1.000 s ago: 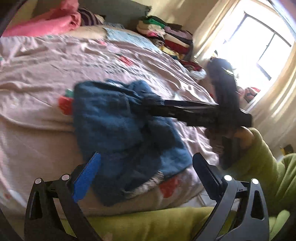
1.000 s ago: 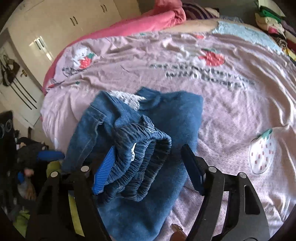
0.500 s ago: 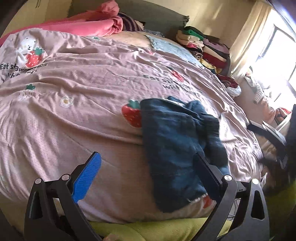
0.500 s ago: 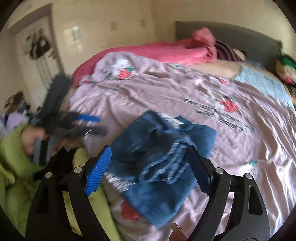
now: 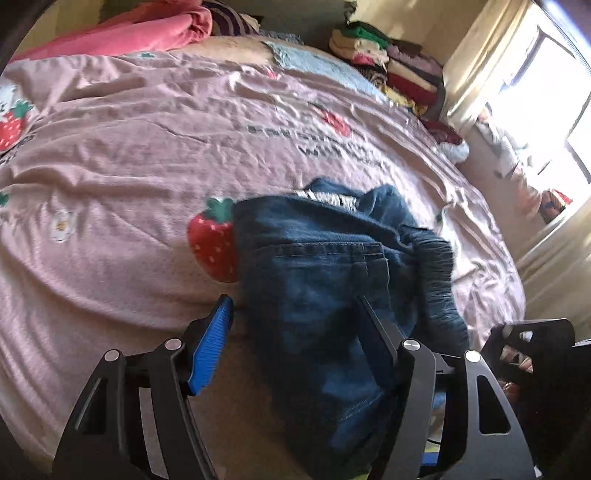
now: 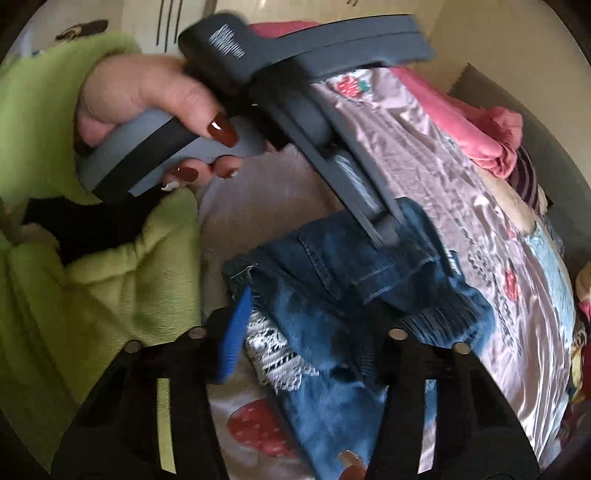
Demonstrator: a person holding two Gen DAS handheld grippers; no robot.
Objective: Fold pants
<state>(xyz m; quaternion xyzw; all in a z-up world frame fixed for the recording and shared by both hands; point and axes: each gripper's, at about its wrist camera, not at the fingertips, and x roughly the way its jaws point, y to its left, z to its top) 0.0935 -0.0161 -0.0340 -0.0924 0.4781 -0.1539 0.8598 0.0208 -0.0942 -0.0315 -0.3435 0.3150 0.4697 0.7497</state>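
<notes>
The blue denim pants [image 5: 332,280] lie bunched on the pink strawberry-print bedspread [image 5: 129,155], at the lower middle of the left wrist view, close to the near edge of the bed. A frayed white hem [image 6: 273,354] shows at the lower middle of the right wrist view, and the ribbed waistband [image 5: 436,273] runs along the right side of the pile in the left wrist view.

The left hand-held gripper [image 5: 291,332] sits at the bottom of its own view, its jaws closing. The blue pad [image 5: 210,343] is over bare bedspread just left of the denim, the dark finger [image 5: 376,339] is over the cloth; the pads are not yet pressing the fabric. In the right wrist view the same tool crosses the upper middle, held by the left hand [image 6: 147,96] with dark red nails and a lime green sleeve [image 6: 40,92], its tips down on the denim.

The right hand-held gripper [image 6: 306,332] is at the bottom of its view, jaws closing with denim and the white hem between them; whether the pads already pinch the cloth I cannot tell.

A stack of folded clothes [image 5: 388,62] stands at the upper right, a pink blanket [image 5: 122,29] at the upper left.
</notes>
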